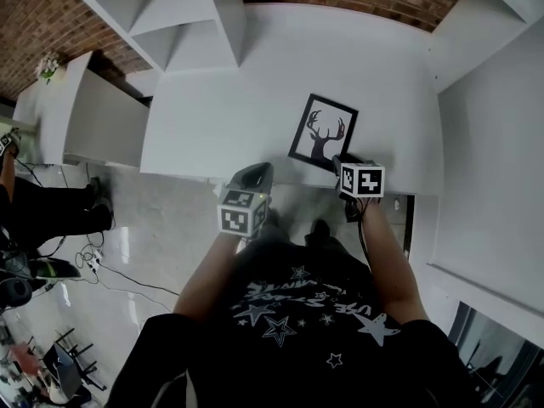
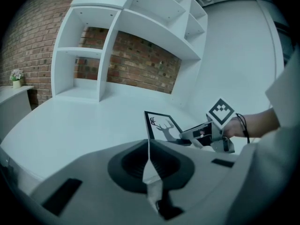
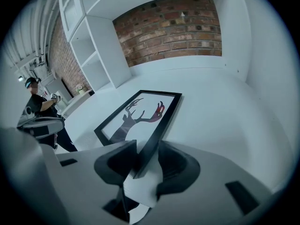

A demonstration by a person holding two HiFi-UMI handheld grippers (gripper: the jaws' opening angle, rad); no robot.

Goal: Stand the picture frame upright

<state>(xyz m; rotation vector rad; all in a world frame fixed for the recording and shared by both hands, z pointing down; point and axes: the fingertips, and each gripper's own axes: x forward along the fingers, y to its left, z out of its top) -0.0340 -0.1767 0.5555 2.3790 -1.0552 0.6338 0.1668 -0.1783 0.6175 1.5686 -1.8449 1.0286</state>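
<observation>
A black picture frame with a deer silhouette lies flat on the white desk, near its front edge. My right gripper is at the frame's near right corner. In the right gripper view the frame runs straight into my right gripper, and its dark side rail fills the gap between the two jaws. My left gripper hovers at the desk's front edge, left of the frame, shut and empty. The left gripper view shows its closed jaws, with the frame and the right gripper beyond them.
White shelving stands along the desk's back left, and a white side wall closes the right. A brick wall runs behind. A small plant sits on a ledge at left. A person stands off to the left.
</observation>
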